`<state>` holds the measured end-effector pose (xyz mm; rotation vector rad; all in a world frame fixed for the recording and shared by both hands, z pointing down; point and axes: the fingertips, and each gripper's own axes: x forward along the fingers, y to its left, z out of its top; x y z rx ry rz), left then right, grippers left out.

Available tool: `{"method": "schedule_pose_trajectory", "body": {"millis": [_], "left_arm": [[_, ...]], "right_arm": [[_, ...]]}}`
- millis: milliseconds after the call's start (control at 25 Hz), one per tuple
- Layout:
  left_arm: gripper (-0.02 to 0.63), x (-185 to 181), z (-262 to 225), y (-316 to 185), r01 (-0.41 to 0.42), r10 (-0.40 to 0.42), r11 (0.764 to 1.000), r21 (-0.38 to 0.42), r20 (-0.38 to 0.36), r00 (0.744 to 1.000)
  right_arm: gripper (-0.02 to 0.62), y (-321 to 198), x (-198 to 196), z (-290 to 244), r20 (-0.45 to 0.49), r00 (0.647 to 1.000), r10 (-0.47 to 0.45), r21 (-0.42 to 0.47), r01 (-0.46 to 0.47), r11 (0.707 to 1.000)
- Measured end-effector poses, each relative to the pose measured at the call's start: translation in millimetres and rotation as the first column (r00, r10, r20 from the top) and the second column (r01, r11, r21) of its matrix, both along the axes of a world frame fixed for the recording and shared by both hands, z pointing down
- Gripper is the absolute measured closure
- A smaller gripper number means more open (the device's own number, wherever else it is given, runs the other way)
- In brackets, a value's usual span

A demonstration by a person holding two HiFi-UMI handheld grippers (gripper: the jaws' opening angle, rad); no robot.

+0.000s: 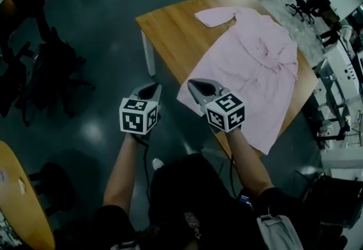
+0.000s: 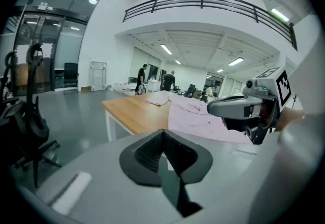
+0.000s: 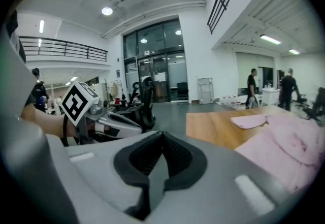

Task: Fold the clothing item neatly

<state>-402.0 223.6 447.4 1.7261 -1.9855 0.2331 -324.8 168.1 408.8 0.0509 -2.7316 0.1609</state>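
Floor (image 1: 96, 33): dark and glossy, fills most of the head view around the work area.
Table (image 1: 170, 28): light wood top on white legs, stands ahead and to the right of the person; carries the garment only.
Garment (image 1: 255, 73): pale pink, long-sleeved, lies spread open and fairly flat across the table's right part. One sleeve lies folded over near the far corner. Lower edge reaches the table's near side; cannot tell whether it hangs over. Not folded yet.
Office chairs (image 1: 57, 67): dark, grouped on the floor to the left, well apart from the table.
Second table (image 1: 17, 198): wooden, only its curved edge shows at lower left.
Left gripper (image 1: 151, 90): held in the air over the floor, just beside the right one and short of the table. Jaws pressed together, nothing between them, as seen in the left gripper view (image 2: 163, 135).
Right gripper (image 1: 196, 85): held in the air close to the garment's near corner, no contact seen. Jaws clenched on nothing, as seen in the right gripper view (image 3: 161, 137).
Marker cubes: one on the left gripper (image 1: 138, 115), one on the right (image 1: 226, 111), both facing up towards the head camera.
People (image 2: 143, 78): stand far off beyond the table, too small to detail.
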Motion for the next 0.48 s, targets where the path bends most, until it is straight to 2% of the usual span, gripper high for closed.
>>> {"method": "schedule_pose_trajectory", "body": {"millis": [120,280,400,480], "left_arm": [[0.598,-9.9,1.9,-58.4,-0.112,0.112,0.994,0.004,0.009,0.994],[0.598,-12.6,3.9,-147.4,-0.248,0.248,0.969,-0.004,0.051,0.968],[0.598,-8.4,4.1,-207.6,-0.318,0.320,0.947,-0.036,0.075,0.945],[0.598,-4.7,4.3,-239.6,-0.356,0.361,0.932,-0.071,0.094,0.928]], "right_arm": [[0.592,-53.8,15.6,-8.0,-0.018,0.989,0.147,0.046,-0.146,0.988],[0.592,-134.7,44.8,-10.9,-0.016,0.943,0.333,0.099,-0.330,0.939],[0.592,-188.8,58.5,-11.7,0.012,0.908,0.418,0.088,-0.418,0.904],[0.592,-218.1,61.2,-13.4,0.015,0.898,0.441,0.077,-0.440,0.894]]}}
